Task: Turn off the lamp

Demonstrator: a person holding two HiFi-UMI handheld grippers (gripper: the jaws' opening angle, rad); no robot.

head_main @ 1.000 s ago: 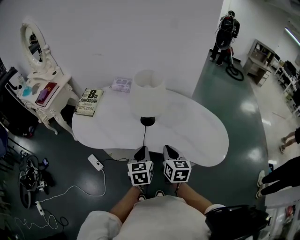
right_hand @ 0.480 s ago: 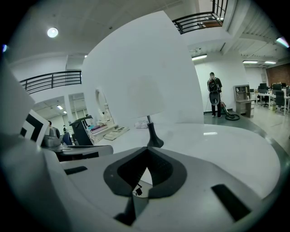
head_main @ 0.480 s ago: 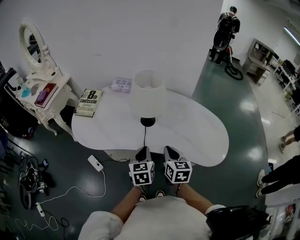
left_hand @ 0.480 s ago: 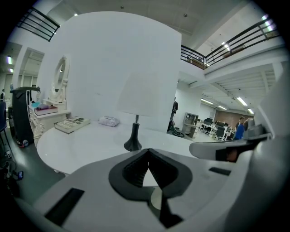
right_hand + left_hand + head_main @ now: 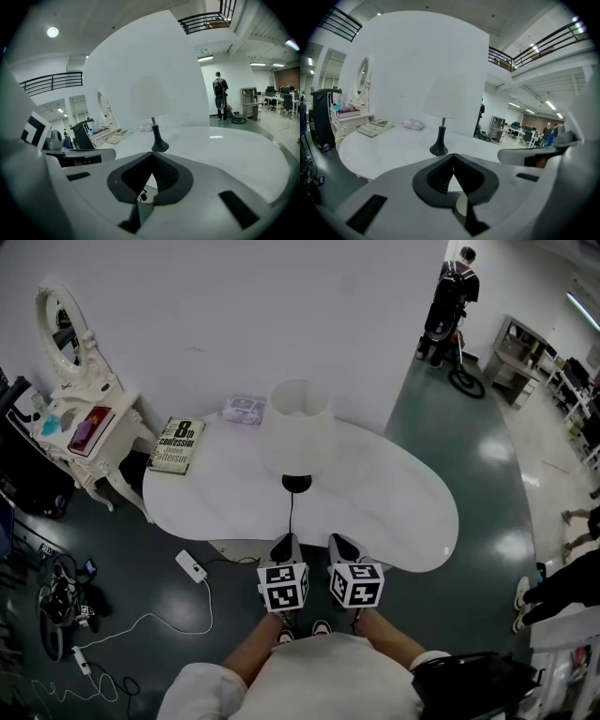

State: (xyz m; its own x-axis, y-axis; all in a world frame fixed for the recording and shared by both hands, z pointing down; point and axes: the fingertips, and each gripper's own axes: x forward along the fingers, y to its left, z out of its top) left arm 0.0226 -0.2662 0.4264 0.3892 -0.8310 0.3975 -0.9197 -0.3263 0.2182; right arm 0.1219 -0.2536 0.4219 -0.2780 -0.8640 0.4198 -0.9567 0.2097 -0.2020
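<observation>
**Lamp (image 5: 296,432) upright at mid-worktop, both grippers clenched and empty**

The lamp, with a white drum shade on a thin stem and a black flared base, stands near the middle of the white, kidney-shaped worktop (image 5: 403,507); a thin black cord (image 5: 289,514) runs from its base toward the near edge; whether the bulb is lit cannot be told from the shade.

The left gripper (image 5: 284,542) and the right gripper (image 5: 339,540) sit side by side at the near edge, jaws pointing toward the lamp and apart from it; the cord ends up just beside the left gripper's tip. In the left gripper view the dark pads meet at their tips with nothing between them; the right gripper view shows the same, its jaws closed on nothing.

A paperback book with a pale cover and a large "8" (image 5: 177,443) lies at the far left corner; a small clear-wrapped packet (image 5: 244,409) sits on the far edge, between the book and the lamp.

Off the worktop to the left stands a white carved dressing table with an oval mirror (image 5: 89,413); a white power strip (image 5: 191,564) lies on the dark green floor (image 5: 141,549).
</observation>
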